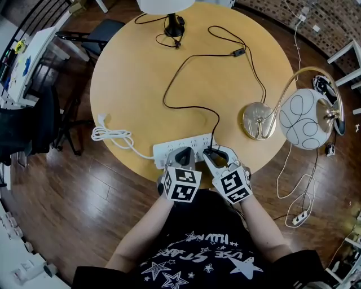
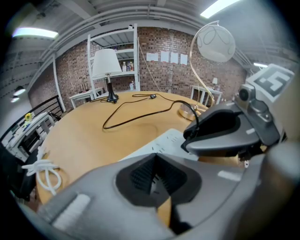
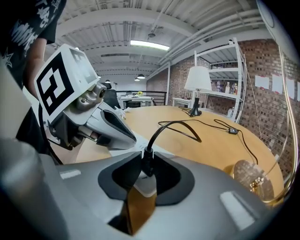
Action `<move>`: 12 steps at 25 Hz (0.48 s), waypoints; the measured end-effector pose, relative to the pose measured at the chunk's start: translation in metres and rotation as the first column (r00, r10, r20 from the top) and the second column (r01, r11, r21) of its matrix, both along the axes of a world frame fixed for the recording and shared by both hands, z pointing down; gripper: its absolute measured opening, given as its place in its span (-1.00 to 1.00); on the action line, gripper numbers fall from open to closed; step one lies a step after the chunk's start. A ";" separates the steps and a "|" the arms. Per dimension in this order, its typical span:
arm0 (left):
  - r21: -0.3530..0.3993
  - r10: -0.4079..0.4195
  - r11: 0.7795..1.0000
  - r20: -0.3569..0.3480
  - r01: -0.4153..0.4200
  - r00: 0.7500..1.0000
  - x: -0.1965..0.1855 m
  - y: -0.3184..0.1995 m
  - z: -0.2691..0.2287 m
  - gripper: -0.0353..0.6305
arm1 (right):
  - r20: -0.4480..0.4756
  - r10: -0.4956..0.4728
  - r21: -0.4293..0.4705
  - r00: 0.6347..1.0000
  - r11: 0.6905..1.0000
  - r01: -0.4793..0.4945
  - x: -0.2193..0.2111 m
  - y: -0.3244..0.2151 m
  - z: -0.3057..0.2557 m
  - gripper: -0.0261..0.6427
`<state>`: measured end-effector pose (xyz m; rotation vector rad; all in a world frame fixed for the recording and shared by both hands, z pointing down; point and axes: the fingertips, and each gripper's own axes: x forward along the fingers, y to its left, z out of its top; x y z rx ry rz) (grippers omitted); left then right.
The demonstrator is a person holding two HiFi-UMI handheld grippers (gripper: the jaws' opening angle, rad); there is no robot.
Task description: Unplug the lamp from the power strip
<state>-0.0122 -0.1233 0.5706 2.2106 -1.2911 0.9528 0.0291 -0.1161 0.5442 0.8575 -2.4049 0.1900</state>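
A white power strip [image 1: 183, 145] lies at the near edge of the round wooden table [image 1: 135, 73]. A black lamp plug [image 1: 210, 150] sits in its right end. My right gripper [image 1: 217, 157] is shut on that plug [image 3: 148, 161], one pad on each side. The plug's black cord [image 1: 186, 68] loops over the table, through an inline switch [image 1: 239, 52], toward the gold lamp base [image 1: 258, 119] with the globe shade [image 1: 304, 118]. My left gripper [image 1: 182, 157] is shut, tips resting on the strip [image 2: 161, 140] just left of the plug.
A second lamp with a white shade [image 1: 166, 5] stands at the table's far edge. The strip's white cord [image 1: 113, 135] lies coiled at the left rim. Chairs [image 1: 96, 34] stand left of the table. Another power strip [image 1: 299, 217] lies on the floor at right.
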 end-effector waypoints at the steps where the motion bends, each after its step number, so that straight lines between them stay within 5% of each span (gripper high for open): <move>1: -0.002 -0.001 1.000 -0.002 0.001 1.000 0.000 0.000 0.000 -0.89 | -0.008 -0.003 0.008 1.000 1.000 0.003 0.000 0.000 -0.001 -0.68; 12: -0.009 0.001 1.000 -0.007 -0.001 1.000 0.000 0.000 0.000 -0.89 | -0.088 0.016 0.053 0.996 0.999 -0.011 -0.001 0.002 0.000 -0.65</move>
